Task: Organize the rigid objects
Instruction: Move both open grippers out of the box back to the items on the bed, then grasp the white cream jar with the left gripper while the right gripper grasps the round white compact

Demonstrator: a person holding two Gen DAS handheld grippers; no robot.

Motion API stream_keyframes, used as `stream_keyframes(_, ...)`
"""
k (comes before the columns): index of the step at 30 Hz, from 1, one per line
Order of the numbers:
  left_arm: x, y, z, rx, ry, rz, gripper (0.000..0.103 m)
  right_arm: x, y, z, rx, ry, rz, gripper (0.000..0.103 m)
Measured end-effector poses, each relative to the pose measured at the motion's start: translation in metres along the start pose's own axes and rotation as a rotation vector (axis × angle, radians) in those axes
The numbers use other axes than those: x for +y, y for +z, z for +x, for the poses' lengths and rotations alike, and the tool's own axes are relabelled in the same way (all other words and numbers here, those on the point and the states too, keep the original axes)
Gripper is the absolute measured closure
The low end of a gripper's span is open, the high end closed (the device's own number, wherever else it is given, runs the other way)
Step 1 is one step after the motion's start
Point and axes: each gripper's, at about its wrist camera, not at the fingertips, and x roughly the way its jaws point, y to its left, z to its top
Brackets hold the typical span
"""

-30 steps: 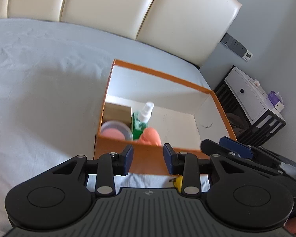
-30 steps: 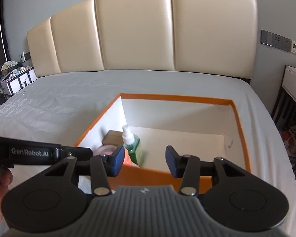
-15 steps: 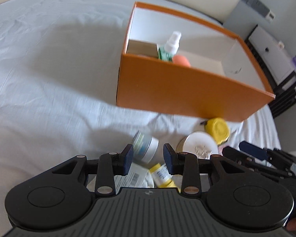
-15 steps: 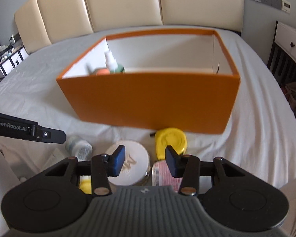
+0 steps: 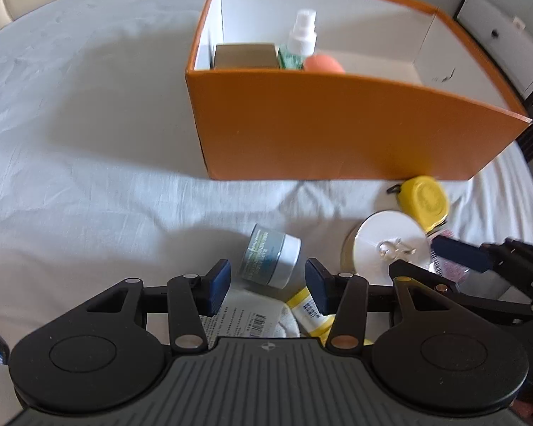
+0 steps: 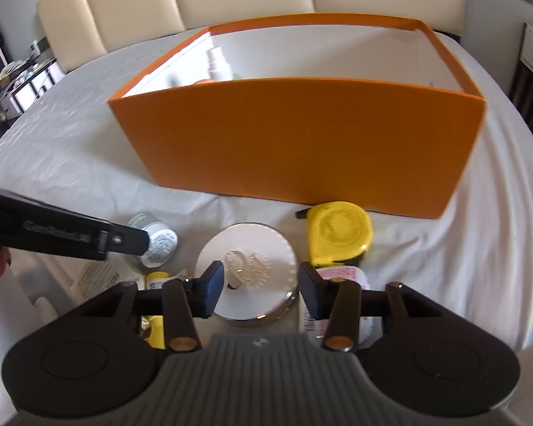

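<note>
Two views. From our left wrist, the left gripper has fingers opening, spread over a cream jar lying on the bed, unpinched; the orange box sits at twelve o'clock. From our right wrist, the right gripper fingers, opening, straddle a round white tin; a yellow tape measure lies at one o'clock.

left wrist: close, steep down at bed clutter | right wrist: close, shallower | shared: orange box, round tin

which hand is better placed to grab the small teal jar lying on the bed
Left. The left gripper, jaws opening and empty, frames the teal jar. The right gripper is lined up on the round white tin.
</note>
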Motion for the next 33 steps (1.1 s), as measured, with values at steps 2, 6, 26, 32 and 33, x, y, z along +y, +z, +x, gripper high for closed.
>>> stream_keyframes(2,-0.001,0.003,0.004,0.014,0.021,0.007,0.046,0.006,0.001,0.004,0.001,-0.012,-0.032,0.047)
stream_keyframes(6,-0.001,0.006,0.012,0.042,0.01,0.011,0.048,0.012,0.003,0.011,0.013,-0.027,-0.067,0.04)
stream_keyframes(26,0.028,0.01,0.015,0.048,-0.125,-0.178,0.051,0.016,0.001,0.027,0.04,-0.025,-0.085,0.029)
stream_keyframes(32,0.02,0.009,0.009,0.016,-0.028,-0.097,0.046,0.018,0.001,0.027,0.037,-0.029,-0.093,0.029)
stream_keyframes(33,0.019,0.009,0.009,0.017,-0.033,-0.09,0.046,0.018,0.001,0.027,0.038,-0.028,-0.095,0.028)
